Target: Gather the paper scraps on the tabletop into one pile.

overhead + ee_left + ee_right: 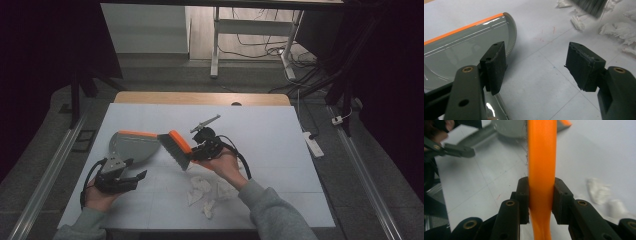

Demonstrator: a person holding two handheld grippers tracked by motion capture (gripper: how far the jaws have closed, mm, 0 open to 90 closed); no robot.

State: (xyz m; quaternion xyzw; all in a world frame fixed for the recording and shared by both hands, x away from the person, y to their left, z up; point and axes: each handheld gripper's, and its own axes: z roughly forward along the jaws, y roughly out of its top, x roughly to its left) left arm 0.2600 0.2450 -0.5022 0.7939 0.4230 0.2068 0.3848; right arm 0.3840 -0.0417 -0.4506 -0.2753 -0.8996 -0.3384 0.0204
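Observation:
A grey dustpan (131, 145) with an orange lip lies on the white table at the left; its clear grey pan (461, 47) sits just left of my left gripper (536, 67), whose jaws stand open over bare table. In the high view the left gripper (134, 178) rests near the dustpan's handle. My right gripper (194, 150) is shut on the orange handle of a hand brush (541, 165). The brush (176, 148), with its grey bristles, hangs over the table just right of the dustpan. Torn white paper scraps (205, 190) lie below the brush.
The white table (270, 130) has a wooden far edge. More paper scraps (616, 28) lie ahead of the left gripper. Beyond the table stand desk legs (215, 45) and loose cables on the floor. A white power strip (314, 144) lies to the right.

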